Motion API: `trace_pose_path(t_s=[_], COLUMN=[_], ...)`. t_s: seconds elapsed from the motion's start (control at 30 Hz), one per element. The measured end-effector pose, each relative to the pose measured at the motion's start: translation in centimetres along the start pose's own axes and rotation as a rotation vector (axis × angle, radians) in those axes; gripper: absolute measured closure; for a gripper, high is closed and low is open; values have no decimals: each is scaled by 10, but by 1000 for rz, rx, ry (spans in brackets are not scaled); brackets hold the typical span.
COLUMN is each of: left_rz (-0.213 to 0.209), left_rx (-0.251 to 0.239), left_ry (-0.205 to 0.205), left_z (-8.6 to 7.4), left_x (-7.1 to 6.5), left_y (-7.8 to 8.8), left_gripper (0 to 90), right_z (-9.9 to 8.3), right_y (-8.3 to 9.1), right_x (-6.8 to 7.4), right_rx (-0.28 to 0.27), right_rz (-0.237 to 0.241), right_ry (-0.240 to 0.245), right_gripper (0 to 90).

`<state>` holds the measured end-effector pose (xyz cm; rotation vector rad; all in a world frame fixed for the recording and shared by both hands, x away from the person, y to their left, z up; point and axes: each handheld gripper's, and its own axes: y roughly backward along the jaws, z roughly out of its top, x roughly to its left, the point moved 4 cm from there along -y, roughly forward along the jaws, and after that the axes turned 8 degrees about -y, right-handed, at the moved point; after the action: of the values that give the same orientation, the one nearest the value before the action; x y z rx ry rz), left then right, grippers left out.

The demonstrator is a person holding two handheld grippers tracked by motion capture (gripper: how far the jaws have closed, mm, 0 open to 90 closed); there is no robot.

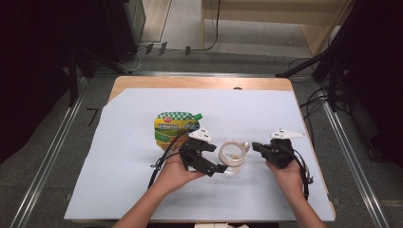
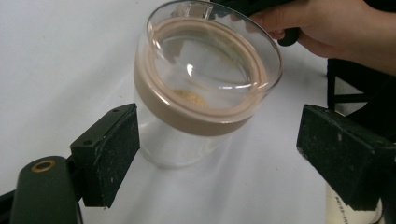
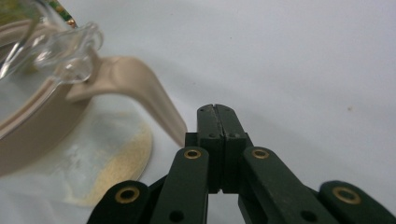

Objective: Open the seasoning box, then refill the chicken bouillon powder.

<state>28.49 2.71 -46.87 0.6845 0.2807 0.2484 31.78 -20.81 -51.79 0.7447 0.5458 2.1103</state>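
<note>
counter: covered with a white sheet; it carries everything here and both grippers work over its near middle.
green-and-yellow pouch: lies flat just beyond the left gripper, apart from the jar.
glass jar: stands between the two grippers, just to the right of the left gripper and just to the left of the right one; both are about equally near.
jar from left gripper: straight ahead of the spread jaws, near but untouched, its wall a little beyond the pads.
jar's look: clear glass body, tan band round the mouth, glass lid with a small knob, upright in the high view; a little pale powder lies at the bottom.
tan handle: sticks out sideways toward the right gripper, its tip just left of the jaw tips; I cannot tell if they touch.
left gripper: released, jaws wide, nothing between the pads.
right gripper: clenched, jaws pressed together on nothing.
</note>
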Motion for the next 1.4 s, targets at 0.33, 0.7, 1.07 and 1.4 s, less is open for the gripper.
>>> trace_pose_path(t_s=[0.33,0.7,1.07,1.4], left_rz=[29,112,152,158], left_rx=[-4,-23,-35,-26], left_ry=[-23,-108,-122,-117], left_z=[6,6,9,12], left_x=[4,-1,-4,-5], left_y=[-18,-28,-33,-31], left_gripper=[147,120,112,117], right_z=[6,4,3,2], right_y=[-20,-22,-21,-21], right_x=[0,5,6,5], right_rx=[36,38,47,43], right_rz=[32,42,33,31], right_ry=[46,32,14,20], right_gripper=[900,900,900,900])
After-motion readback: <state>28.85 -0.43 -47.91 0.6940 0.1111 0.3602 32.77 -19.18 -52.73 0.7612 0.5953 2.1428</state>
